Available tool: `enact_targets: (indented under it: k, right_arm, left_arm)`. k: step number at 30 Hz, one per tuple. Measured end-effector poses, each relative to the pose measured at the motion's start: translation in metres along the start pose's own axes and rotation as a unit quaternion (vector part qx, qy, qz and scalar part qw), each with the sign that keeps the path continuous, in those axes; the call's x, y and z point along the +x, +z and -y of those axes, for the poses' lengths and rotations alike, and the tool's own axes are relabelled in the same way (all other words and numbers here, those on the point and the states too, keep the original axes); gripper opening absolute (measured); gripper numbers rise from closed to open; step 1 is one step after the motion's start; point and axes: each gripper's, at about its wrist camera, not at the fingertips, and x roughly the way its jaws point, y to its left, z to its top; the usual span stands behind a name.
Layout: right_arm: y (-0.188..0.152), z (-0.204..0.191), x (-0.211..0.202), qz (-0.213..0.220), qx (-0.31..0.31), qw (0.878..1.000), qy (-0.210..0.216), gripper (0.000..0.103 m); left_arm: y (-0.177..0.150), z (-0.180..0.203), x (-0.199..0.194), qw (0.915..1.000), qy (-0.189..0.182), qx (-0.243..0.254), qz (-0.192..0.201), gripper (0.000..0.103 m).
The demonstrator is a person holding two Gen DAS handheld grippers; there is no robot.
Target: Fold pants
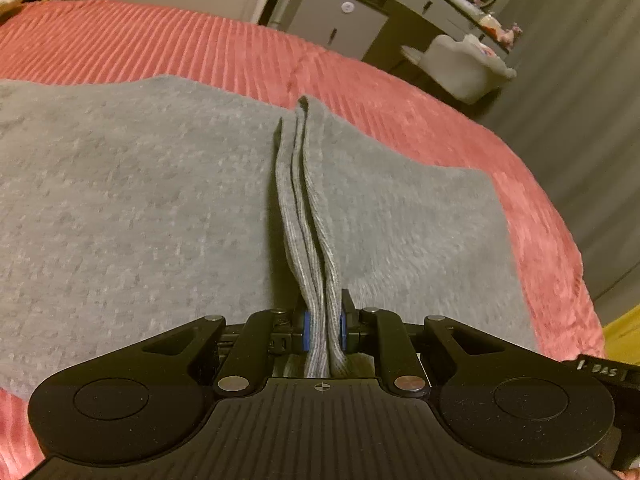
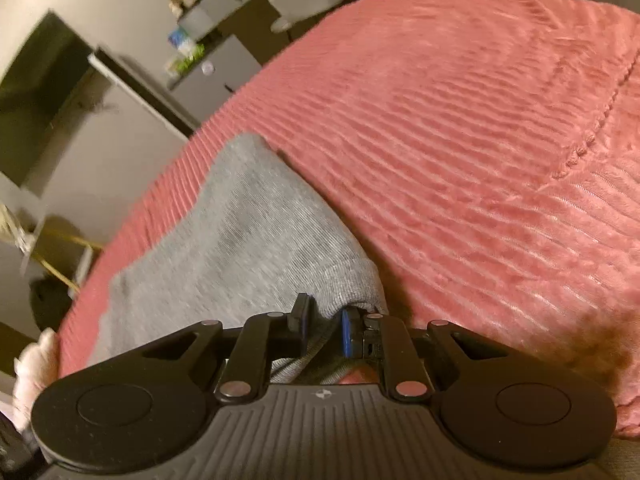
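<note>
Grey pants (image 1: pixel 140 208) lie spread on a pink ribbed bedspread (image 1: pixel 160 40). My left gripper (image 1: pixel 323 330) is shut on a bunched ribbed hem of the pants (image 1: pixel 304 216), which runs forward from the jaws as several stacked layers. In the right wrist view the pants (image 2: pixel 240 232) stretch away to the upper left. My right gripper (image 2: pixel 325 330) is shut on their near edge, the cloth pinched between the blue pads (image 2: pixel 346 336).
The bedspread (image 2: pixel 480 140) fills the right of the right wrist view. Past the bed's far edge stand grey cabinets (image 1: pixel 340 20) with small items on top and a pale cushioned chair (image 1: pixel 464 64). A grey curtain (image 1: pixel 580 100) hangs at the right.
</note>
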Motion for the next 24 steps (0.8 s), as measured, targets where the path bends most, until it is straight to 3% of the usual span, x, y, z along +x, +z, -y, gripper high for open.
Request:
enact_targets:
  k: [6,9,10,12,13,14,16,18,20,21,22,23,24]
  right_arm:
    - [0.001,-0.013,0.013,-0.028,-0.050,0.997,-0.048,0.016]
    - [-0.001,-0.020,0.011,-0.034,-0.080,0.995,-0.053,0.022]
    - [-0.002,-0.021,0.008,-0.036,-0.082,0.995,-0.049,0.029]
    - [-0.001,-0.018,-0.003,-0.050,-0.087,0.994,-0.038,0.053]
    - [-0.001,-0.018,-0.011,-0.048,-0.089,0.995,-0.027,0.071]
    - [-0.001,-0.019,-0.021,-0.042,-0.094,0.995,-0.013,0.075]
    - [0.001,-0.020,-0.041,-0.022,-0.108,0.994,-0.002,0.075]
    - [0.008,-0.021,-0.055,0.012,-0.118,0.993,0.002,0.075]
    - [0.013,-0.027,-0.054,0.046,-0.138,0.989,0.006,0.075]
    - [0.015,-0.034,-0.047,0.056,-0.154,0.986,0.003,0.074]
    - [0.015,-0.041,-0.038,0.061,-0.169,0.984,-0.001,0.068]
    - [0.013,-0.049,-0.025,0.069,-0.190,0.979,-0.006,0.051]
    - [0.010,-0.057,-0.013,0.071,-0.211,0.975,-0.007,0.042]
  left_arm:
    - [-0.007,-0.004,-0.001,0.9994,0.031,0.016,0.003,0.014]
    - [-0.005,-0.012,-0.006,0.9995,0.029,0.010,0.005,0.014]
    - [-0.005,-0.015,-0.008,0.9995,0.030,0.003,0.006,0.014]
    - [-0.006,-0.019,-0.012,0.9996,0.026,-0.003,0.015,0.015]
    - [-0.006,-0.021,-0.015,0.9995,0.022,-0.011,0.021,0.015]
    - [-0.005,-0.024,-0.017,0.9991,0.024,-0.018,0.029,0.015]
    - [-0.002,-0.028,-0.020,0.9978,0.039,-0.025,0.046,0.020]
    - [0.003,-0.033,-0.019,0.9968,0.037,-0.041,0.057,0.033]
    - [0.010,-0.034,-0.014,0.9970,0.027,-0.045,0.056,0.038]
    - [0.014,-0.033,-0.013,0.9970,0.022,-0.048,0.057,0.046]
    - [0.017,-0.032,-0.011,0.9968,0.017,-0.051,0.059,0.050]
    - [0.021,-0.030,-0.010,0.9967,0.009,-0.051,0.062,0.056]
    - [0.025,-0.027,-0.008,0.9968,0.005,-0.048,0.065,0.058]
